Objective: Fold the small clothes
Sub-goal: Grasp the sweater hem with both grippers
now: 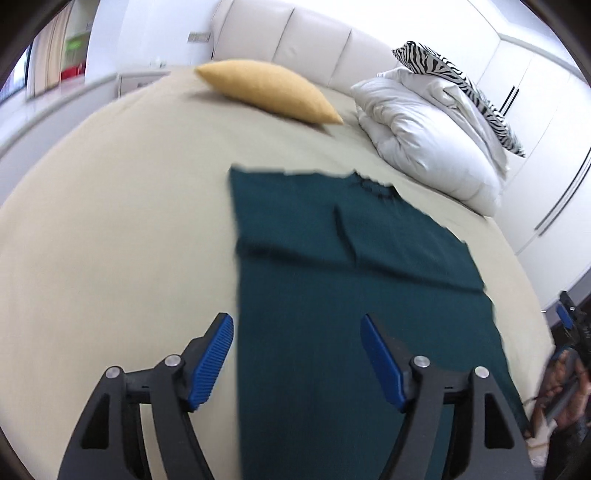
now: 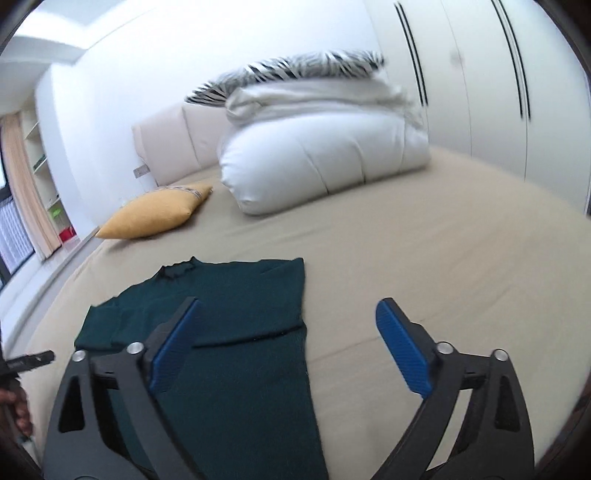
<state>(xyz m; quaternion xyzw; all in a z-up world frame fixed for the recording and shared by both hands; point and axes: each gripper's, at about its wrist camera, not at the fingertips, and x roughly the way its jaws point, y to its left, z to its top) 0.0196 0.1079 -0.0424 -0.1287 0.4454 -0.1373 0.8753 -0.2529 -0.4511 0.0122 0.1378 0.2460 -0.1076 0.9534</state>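
The left gripper hangs above the near part of the bed with its jaws spread wide and nothing between the blue ribbed pads; its left finger is over bare sheet, its right finger over cloth. The right gripper is likewise wide open and empty, its left finger over the garment and its right finger over bare sheet. Beneath both lies the dark green knitted sweater, flat on the beige bed sheet, narrowed into a long strip that runs away from the cameras, neck end farthest. Both sleeves are folded inward across the chest (their cuffs meet near the middle of the body, as the left wrist view shows). The collar sits at the far edge. In the left wrist view a part of the other gripper and a hand show at the right border; in the right wrist view a dark tool part and fingertips show at the left border. Beyond the sweater and well apart from it, a mustard yellow cushion lies on the sheet. Beside it, toward the wardrobe, rests a folded white duvet with a zebra-striped pillow on top. A cream padded headboard closes the far end, and white wardrobe doors with dark vertical handles stand along the side.
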